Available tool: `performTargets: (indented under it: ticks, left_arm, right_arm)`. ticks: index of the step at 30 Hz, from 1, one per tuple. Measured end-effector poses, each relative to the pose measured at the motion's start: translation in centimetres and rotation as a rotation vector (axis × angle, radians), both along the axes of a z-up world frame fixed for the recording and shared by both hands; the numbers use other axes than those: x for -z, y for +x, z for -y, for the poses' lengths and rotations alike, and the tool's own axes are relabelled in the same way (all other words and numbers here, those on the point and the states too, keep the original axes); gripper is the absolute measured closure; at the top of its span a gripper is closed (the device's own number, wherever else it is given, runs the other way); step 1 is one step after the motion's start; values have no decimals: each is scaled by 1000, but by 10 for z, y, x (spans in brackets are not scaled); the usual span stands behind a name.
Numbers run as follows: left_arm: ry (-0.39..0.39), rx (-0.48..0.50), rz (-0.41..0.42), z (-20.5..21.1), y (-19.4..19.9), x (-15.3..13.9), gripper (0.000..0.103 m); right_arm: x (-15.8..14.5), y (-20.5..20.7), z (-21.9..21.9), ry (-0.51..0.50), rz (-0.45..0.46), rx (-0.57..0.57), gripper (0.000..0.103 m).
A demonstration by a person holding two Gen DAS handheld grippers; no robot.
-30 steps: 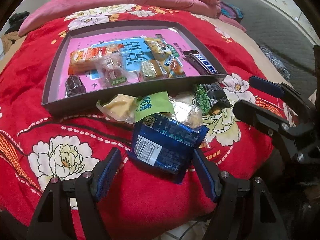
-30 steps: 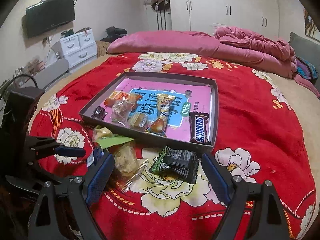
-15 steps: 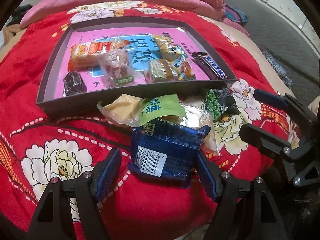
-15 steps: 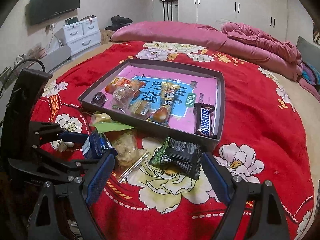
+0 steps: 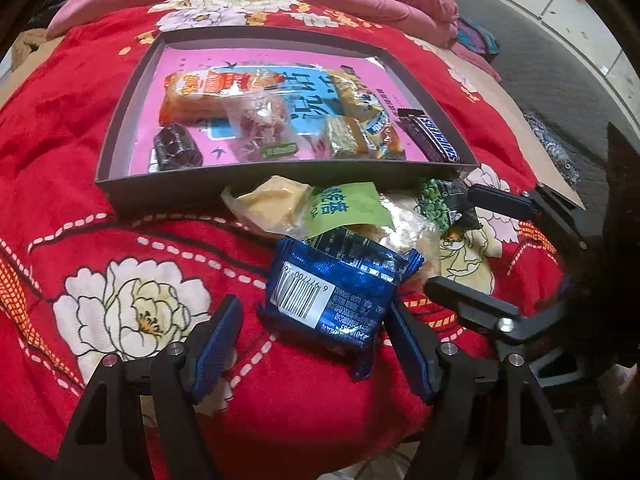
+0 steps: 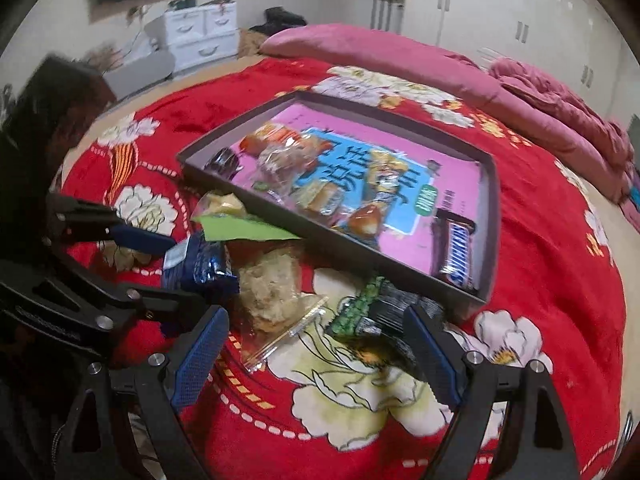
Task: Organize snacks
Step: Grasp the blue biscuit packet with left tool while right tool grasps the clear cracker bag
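A dark tray [image 5: 256, 180] with a pink floor lies on the red bed cover and holds several snacks, among them a Snickers bar [image 5: 430, 138]. Loose snacks lie in front of it: a blue packet [image 5: 332, 292], a yellow and green bag [image 5: 304, 208], a clear bag of crackers [image 6: 272, 292] and a green and black pea packet [image 6: 380, 312]. My left gripper [image 5: 316, 344] is open, its fingers either side of the blue packet. My right gripper [image 6: 316, 356] is open just before the cracker bag and the pea packet.
The tray [image 6: 490, 216] takes the middle of the bed. A pink quilt [image 6: 540, 96] lies bunched at the far side. White drawers [image 6: 200, 36] and wardrobes [image 6: 480, 4] stand along the walls. The bed edge is just below both grippers.
Both grippers have moved forward toward the loose snacks. The left fingers now flank the blue packet. The right gripper has turned left and come nearer the pea packet.
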State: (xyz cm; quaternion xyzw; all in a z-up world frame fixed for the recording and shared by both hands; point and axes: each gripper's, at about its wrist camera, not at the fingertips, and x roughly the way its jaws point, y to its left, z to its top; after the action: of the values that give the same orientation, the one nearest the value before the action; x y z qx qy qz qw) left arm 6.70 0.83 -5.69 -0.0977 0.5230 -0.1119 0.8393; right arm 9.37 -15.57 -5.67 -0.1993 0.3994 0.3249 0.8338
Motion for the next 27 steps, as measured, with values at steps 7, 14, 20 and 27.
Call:
performTargets:
  ticks: [7,14,20,27]
  left_arm:
    - [-14,13,-2,-2,4,3,29]
    - [-28,21,-7,-3,10,6,29]
    - [-42,14,-7,0,17,8,29]
    - [-32,3,-7,5,21,10,35]
  right_arm:
    - [11,3,-20,-61,39,-61,14]
    - [25,3,-37,-119,44,-126,26]
    - [28,6,-38,-80,-7,-141,50]
    - [19,6,-20,-32,-56,-78,53]
